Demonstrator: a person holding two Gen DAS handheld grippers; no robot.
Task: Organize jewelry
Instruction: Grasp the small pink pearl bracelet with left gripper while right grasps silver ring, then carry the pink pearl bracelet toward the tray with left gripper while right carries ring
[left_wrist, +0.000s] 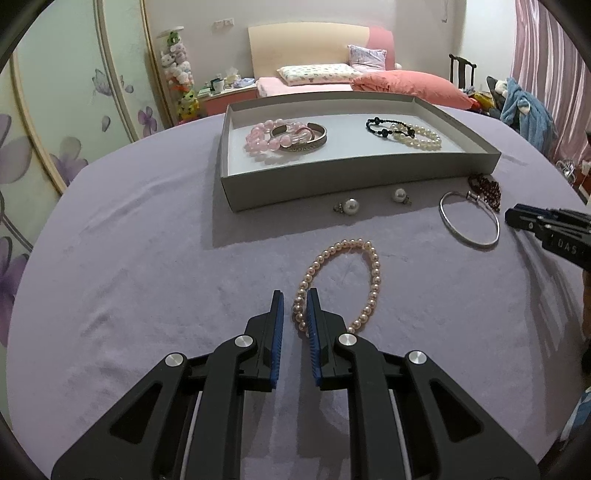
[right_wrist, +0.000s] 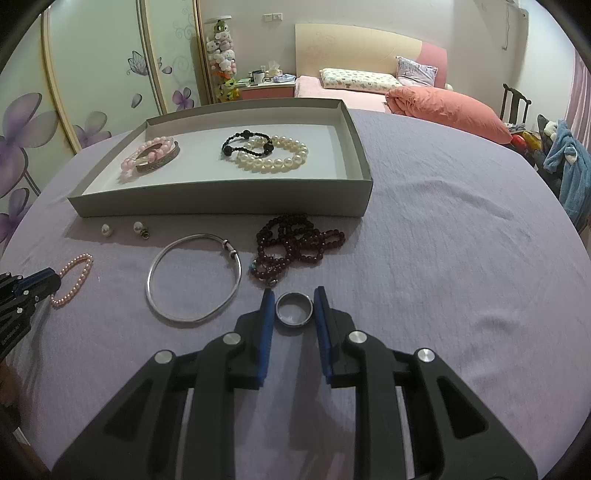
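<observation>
Jewelry sorting, partway through. Grey tray (left_wrist: 369, 177) sits at the far side of the counter (left_wrist: 147, 277), which is covered in a purple cloth. Already in the tray: at its left end a pink bead bracelet (left_wrist: 258, 142) with a metal bangle (left_wrist: 306, 142) lying against it; toward its right end a black bead bracelet (left_wrist: 380, 127) overlapping a white pearl bracelet (left_wrist: 421, 138). Four pieces filed, by my count. Still out on the cloth: two pearl earrings (left_wrist: 351, 206) just in front of the tray's near wall, a thin silver bangle (right_wrist: 194, 278), a heap of dark red beads (right_wrist: 295, 243) to its right, a pinkish pearl bracelet (left_wrist: 340, 284), and a dark metal ring (right_wrist: 294, 309). Left gripper (left_wrist: 294, 312) is at the pearl bracelet; its fingers are clenched on the near-left part of the strand, which still appears to lie on the cloth. Right gripper (right_wrist: 293, 308) brackets the ring, fingers drawn in against its sides; ring looks gripped, not visibly lifted. Judgement: roughly halfway. Two pieces are in hand awaiting transfer; the earrings, silver bangle and red beads remain untouched.
</observation>
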